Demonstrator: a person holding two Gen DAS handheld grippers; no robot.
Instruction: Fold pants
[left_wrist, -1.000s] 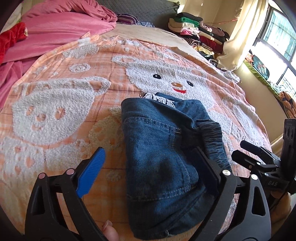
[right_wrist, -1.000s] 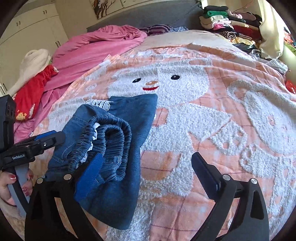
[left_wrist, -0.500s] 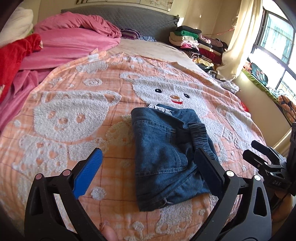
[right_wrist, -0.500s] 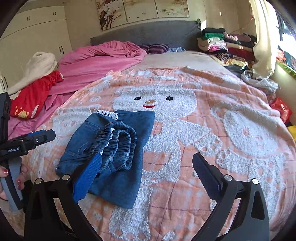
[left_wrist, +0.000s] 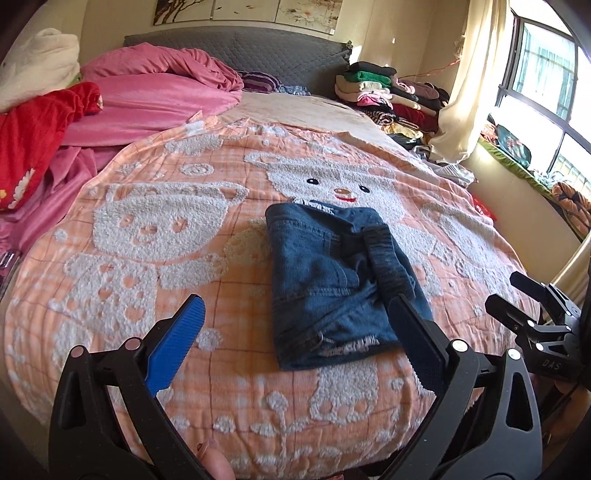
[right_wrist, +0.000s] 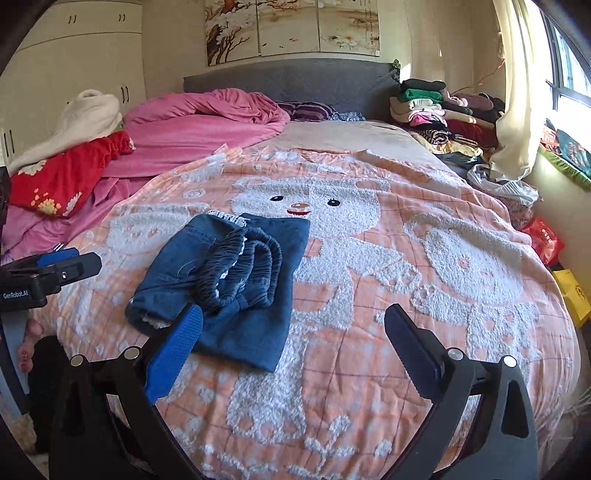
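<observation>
Blue denim pants (left_wrist: 332, 280) lie folded into a compact bundle on the peach bear-pattern blanket (left_wrist: 147, 229), with the elastic waistband on top at the right. My left gripper (left_wrist: 295, 306) hangs open above the near end of the bed, short of the bundle, with nothing between its fingers. In the right wrist view the pants (right_wrist: 229, 280) sit left of centre, the gathered waistband facing the camera. My right gripper (right_wrist: 293, 314) is also open and empty, held back from the pants. Each gripper shows at the edge of the other's view: the right gripper (left_wrist: 532, 317), the left gripper (right_wrist: 66, 266).
A pink duvet (right_wrist: 207, 122) and a red garment (right_wrist: 66, 173) are heaped at the far left of the bed. Stacked folded clothes (right_wrist: 436, 107) stand by the grey headboard (right_wrist: 295, 79) at the right. A curtain (right_wrist: 517, 92), a window and an orange bag (right_wrist: 543, 240) line the right side.
Both grippers have drawn back and up from the pants toward the foot of the bed, so the bundle looks smaller. The pants lie still, and both grippers stay open.
</observation>
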